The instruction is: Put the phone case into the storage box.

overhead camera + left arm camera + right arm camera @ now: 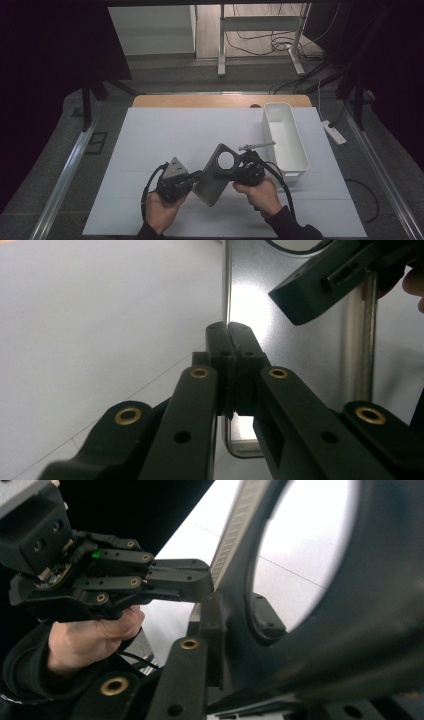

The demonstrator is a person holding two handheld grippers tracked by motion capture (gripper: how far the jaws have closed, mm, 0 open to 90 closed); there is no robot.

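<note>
A grey metal plate (212, 181) with rounded corners and a round hole near its upper end hangs tilted above the white mat, held between both grippers. My left gripper (196, 179) is shut on the plate's lower left edge; in the left gripper view its jaws (229, 342) pinch the thin rim of the plate (300, 360). My right gripper (236, 169) is shut on the plate beside the hole. In the right gripper view the plate (380, 630) stands edge-on between the right gripper's jaws (235, 625), one pad (265, 622) showing through the hole. The left gripper (197, 580) bites the far edge there.
A white oblong bin (300, 150) stands on the mat at the right. A small metal bar (256, 145) lies by its near left wall. The white mat (150, 150) covers the wooden table (200, 101). Cables trail from both grippers toward the person.
</note>
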